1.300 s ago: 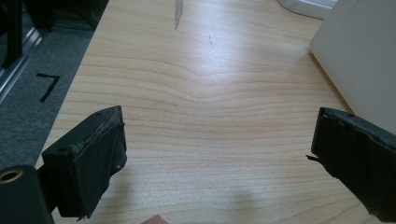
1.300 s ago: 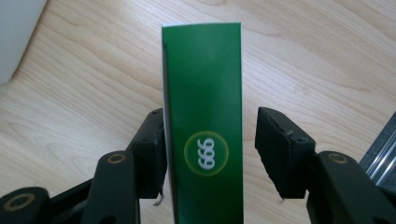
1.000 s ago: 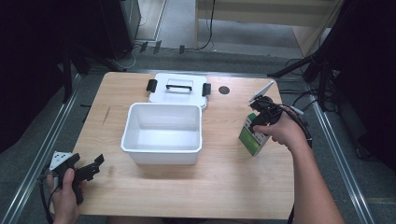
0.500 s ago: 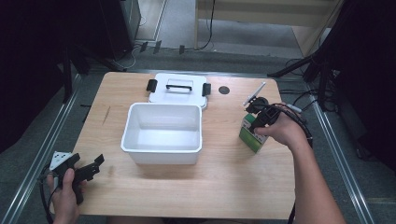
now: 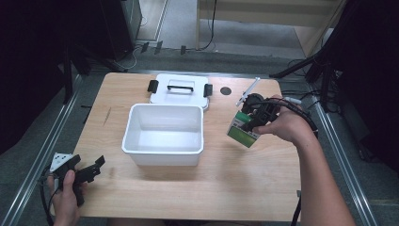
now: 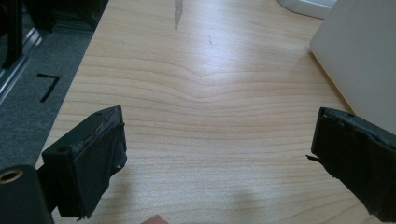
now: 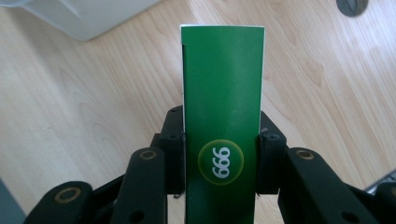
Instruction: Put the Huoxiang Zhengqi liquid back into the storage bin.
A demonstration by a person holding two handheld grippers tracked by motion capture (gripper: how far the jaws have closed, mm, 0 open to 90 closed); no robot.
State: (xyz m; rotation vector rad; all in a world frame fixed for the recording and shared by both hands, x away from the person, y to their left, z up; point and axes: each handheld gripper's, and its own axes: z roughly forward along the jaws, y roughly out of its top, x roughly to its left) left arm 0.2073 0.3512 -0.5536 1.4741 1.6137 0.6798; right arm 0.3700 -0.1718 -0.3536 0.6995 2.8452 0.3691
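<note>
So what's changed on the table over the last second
The right claw, shut on the green box, has carried it a little toward the white bin and tilted it further. The left claw stays open at the near left corner; the bin and the lid behind it have not moved.

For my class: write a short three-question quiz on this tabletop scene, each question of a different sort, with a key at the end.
1. True or false: the right hand-held gripper is shut on the green cardboard box.
2. Multiple choice: the flat white plastic lid with a black handle lies (A) inside the bin, (B) on the table behind the bin, (C) on the floor.
3. Fill in: the left hand-held gripper has its jaws ____ over the wooden table, beside the open white rectangular plastic bin.

Key: 1 true; 2 B; 3 open.
</note>
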